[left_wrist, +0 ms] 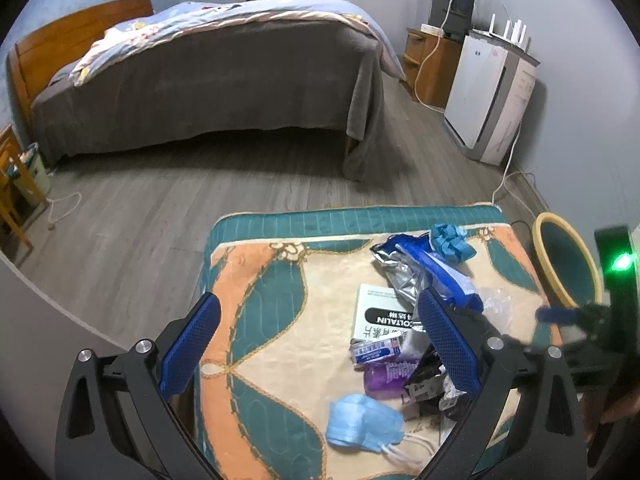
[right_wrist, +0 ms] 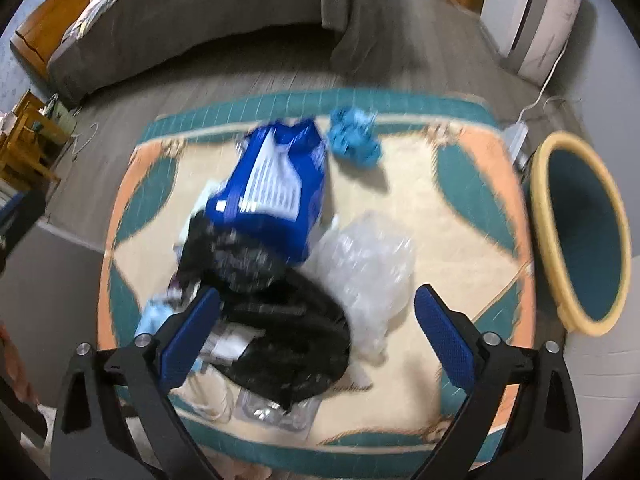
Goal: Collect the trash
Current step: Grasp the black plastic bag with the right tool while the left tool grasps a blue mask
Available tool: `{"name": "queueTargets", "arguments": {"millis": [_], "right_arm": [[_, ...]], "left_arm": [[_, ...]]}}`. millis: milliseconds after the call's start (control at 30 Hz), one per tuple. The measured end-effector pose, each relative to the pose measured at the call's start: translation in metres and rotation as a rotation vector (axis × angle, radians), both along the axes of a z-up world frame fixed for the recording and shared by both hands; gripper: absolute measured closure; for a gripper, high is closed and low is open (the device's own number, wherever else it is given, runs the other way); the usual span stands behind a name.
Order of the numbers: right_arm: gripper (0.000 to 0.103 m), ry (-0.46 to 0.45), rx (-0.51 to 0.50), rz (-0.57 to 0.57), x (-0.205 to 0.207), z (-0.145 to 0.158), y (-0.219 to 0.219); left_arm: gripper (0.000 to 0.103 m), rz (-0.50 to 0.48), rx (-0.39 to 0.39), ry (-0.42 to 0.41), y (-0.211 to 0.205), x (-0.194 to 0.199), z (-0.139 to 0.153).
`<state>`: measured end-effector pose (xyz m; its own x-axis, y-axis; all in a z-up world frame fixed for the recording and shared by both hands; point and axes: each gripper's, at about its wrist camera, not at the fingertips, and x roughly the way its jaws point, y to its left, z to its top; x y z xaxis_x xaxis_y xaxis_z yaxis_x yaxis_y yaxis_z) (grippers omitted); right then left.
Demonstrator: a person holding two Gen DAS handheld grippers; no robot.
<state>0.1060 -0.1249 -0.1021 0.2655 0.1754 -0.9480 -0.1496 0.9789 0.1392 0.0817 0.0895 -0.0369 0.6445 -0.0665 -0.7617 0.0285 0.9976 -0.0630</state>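
Trash heaped on cloth point(right_wrist: 460, 208), bin point(right_wrist: 580, 232) just beside. Right gripper point(right_wrist: 318, 326) spread wide, empty, above black bag point(right_wrist: 296, 332); left gripper point(left_wrist: 320, 344) likewise wide, empty. Bag likely light, limp, slippery: pinch a bunched fold.

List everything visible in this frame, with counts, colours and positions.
patterned quilted mat: 1, teal, orange, cream; covers table.
blue foil bag: 1; mat centre.
crumpled blue glove: 1; mat's far edge.
black plastic bag: 1; near side.
clear crumpled plastic: 1; right of black bag.
light-blue face mask: 1; near edge.
yellow-rimmed teal bin: 1; right of table.
bed: 1, grey cover; background.
left claw: open.
right claw: open above pile.
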Motion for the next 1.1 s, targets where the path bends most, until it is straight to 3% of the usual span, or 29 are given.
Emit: {"name": "queueTargets", "arguments": {"millis": [100, 133, 167, 233, 267, 400, 533, 767, 1033, 1100], "right_arm": [[0.020, 0.026, -0.023, 0.056, -0.003, -0.011, 0.008], [0.027, 0.033, -0.038, 0.076, -0.003, -0.015, 0.011], [0.043, 0.045, -0.052, 0.092, -0.004, -0.020, 0.013], [0.063, 0.062, -0.045, 0.104, -0.004, -0.023, 0.012], [0.083, 0.058, -0.042, 0.113, -0.004, -0.022, 0.012], [0.088, 0.026, -0.019, 0.147, -0.008, -0.008, 0.012], [0.094, -0.046, 0.011, 0.171, -0.012, 0.021, 0.007], [0.097, -0.154, 0.058, 0.128, -0.006, 0.060, -0.020], [0.097, -0.218, 0.076, 0.063, 0.008, 0.075, -0.044], [0.097, -0.222, 0.075, 0.063, 0.010, 0.074, -0.044]], "left_arm": [[0.005, -0.009, 0.003, 0.012, -0.004, 0.003, -0.002], [0.005, -0.014, 0.001, 0.014, -0.005, 0.004, -0.002], [0.005, -0.017, 0.000, 0.016, -0.006, 0.004, -0.002], [0.005, -0.031, 0.009, 0.016, -0.009, 0.005, -0.003], [0.005, -0.033, 0.014, 0.017, -0.010, 0.005, -0.004], [0.005, -0.057, 0.057, 0.040, -0.017, 0.005, -0.011], [0.005, -0.059, 0.042, 0.056, -0.017, 0.004, -0.015], [0.005, -0.073, 0.043, 0.108, -0.023, 0.005, -0.027], [0.010, -0.149, 0.033, 0.291, -0.043, -0.001, -0.074], [0.023, -0.155, 0.036, 0.342, -0.044, -0.002, -0.086]]}}
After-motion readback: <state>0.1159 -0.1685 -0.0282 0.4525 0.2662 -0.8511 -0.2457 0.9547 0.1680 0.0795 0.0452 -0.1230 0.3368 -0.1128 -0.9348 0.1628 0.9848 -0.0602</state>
